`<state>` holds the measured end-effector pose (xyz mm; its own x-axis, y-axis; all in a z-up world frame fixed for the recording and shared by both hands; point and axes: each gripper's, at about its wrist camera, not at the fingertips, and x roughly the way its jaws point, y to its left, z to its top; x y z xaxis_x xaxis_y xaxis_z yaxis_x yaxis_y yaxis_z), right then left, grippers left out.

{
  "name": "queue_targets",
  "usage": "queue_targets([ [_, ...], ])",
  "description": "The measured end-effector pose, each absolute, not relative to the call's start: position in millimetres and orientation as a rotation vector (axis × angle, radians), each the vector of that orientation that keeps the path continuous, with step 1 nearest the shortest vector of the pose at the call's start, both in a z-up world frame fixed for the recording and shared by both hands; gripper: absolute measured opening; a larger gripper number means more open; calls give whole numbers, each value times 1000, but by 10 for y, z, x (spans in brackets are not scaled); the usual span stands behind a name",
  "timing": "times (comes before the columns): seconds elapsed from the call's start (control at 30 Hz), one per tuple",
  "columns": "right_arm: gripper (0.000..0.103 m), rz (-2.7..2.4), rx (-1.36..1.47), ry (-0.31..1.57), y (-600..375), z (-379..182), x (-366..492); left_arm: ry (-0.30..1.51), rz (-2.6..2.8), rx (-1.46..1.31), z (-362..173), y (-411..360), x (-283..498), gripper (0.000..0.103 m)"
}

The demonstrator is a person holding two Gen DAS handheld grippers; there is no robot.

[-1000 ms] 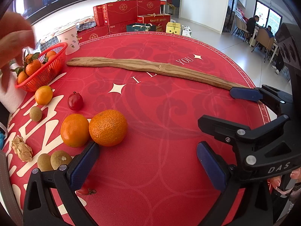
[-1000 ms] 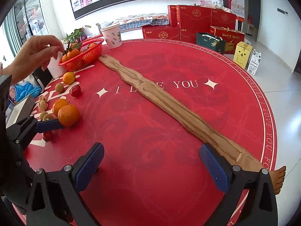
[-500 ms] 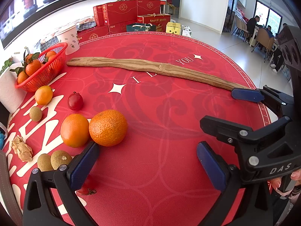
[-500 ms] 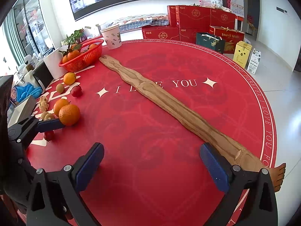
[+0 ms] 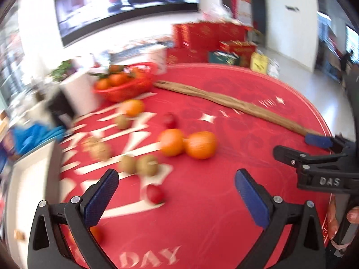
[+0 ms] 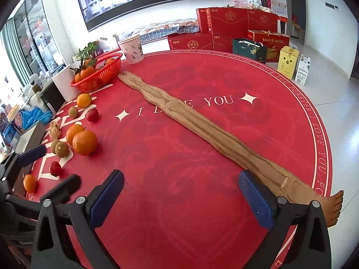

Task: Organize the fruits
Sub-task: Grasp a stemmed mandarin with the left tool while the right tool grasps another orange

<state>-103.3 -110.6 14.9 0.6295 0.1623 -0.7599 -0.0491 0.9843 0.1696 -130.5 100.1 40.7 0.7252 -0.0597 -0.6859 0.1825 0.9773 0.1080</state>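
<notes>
Both pairs of fingers are spread and hold nothing. The left gripper [image 5: 177,192] hangs above a small red fruit [image 5: 154,194] at centre frame; loose oranges [image 5: 201,144] lie beyond, the red basket [image 5: 125,89] upper left. Reaching begins; next, lower and close.

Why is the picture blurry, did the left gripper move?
Yes. The left gripper pulled back and swung left; the two big oranges now sit farther ahead.

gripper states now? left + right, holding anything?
Left gripper: open, empty, above the red tablecloth near the loose fruit.
Right gripper: open, empty, above the tablecloth beside the long wooden piece.
</notes>
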Motion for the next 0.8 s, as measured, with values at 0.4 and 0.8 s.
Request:
queue_targets([
  [0.4,103,60,6,927,-919,107,-986,873,128,85,98,1584,-1304,103],
  [0.8,103,335,10,944,-468,175,-834,943,106,-10,-15,1717,-1276,103],
])
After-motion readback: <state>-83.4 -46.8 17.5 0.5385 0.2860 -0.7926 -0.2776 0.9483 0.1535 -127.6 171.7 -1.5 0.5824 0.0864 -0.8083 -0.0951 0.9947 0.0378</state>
